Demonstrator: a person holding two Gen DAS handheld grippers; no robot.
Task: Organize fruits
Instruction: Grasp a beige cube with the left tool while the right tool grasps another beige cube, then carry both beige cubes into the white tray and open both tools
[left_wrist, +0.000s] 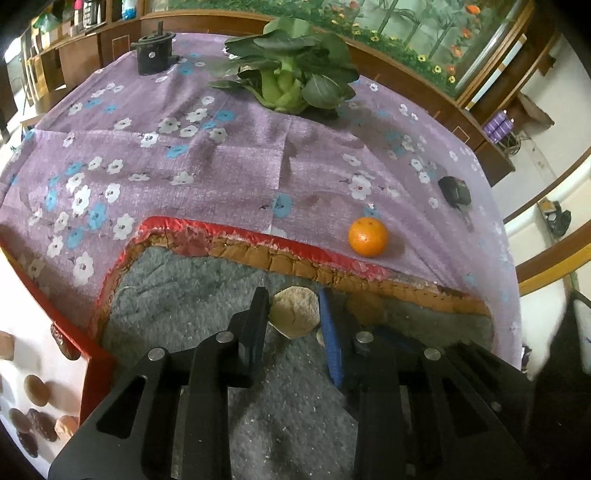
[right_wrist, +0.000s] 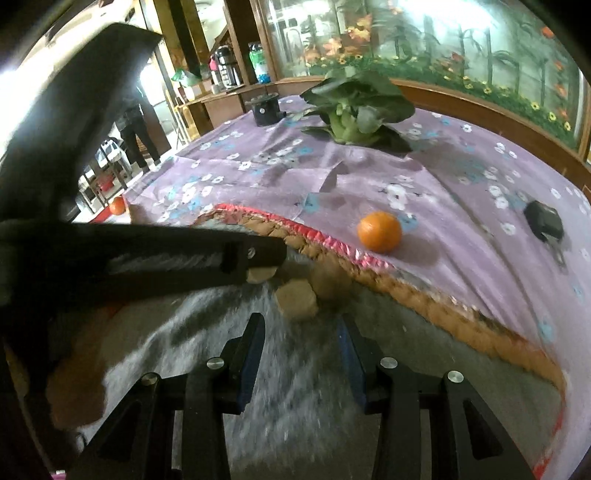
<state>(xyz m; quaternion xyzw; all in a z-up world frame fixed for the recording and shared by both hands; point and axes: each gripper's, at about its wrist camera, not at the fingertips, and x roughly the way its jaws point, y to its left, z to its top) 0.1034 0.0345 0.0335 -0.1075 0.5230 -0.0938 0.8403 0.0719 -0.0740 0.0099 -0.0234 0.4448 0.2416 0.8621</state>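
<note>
My left claw (left_wrist: 293, 314) is narrowed around a pale tan, faceted lump (left_wrist: 294, 312), with the black finger (left_wrist: 256, 325) against its left side and the blue pad (left_wrist: 330, 332) at its right; whether both press firmly I cannot tell. The lump sits on the grey felt lining (left_wrist: 184, 295) of a shallow basket, close to the woven brown rim (left_wrist: 280, 260) trimmed with red (left_wrist: 221, 225). My right claw (right_wrist: 303, 347) hangs partly open over the same grey lining with nothing between its fingers; a second tan lump (right_wrist: 297, 299) lies just ahead of them, near the rim (right_wrist: 406, 291). From the right wrist view, my left claw (right_wrist: 264, 264) comes in from the left, its tip over a tan piece, and takes up most of the room on that side. Beyond the rim, the orange (left_wrist: 368, 236) rests on the purple flowered cloth (left_wrist: 221, 155) covering the surface, just outside the basket edge, with bare cloth all round it. A small black object (left_wrist: 455, 191) lies further right near the cloth's edge, well apart from the orange. At the far side stand a leafy green vegetable (left_wrist: 291, 74) and a black cylindrical object (left_wrist: 153, 53), with a wide stretch of open cloth between them and the basket.
</note>
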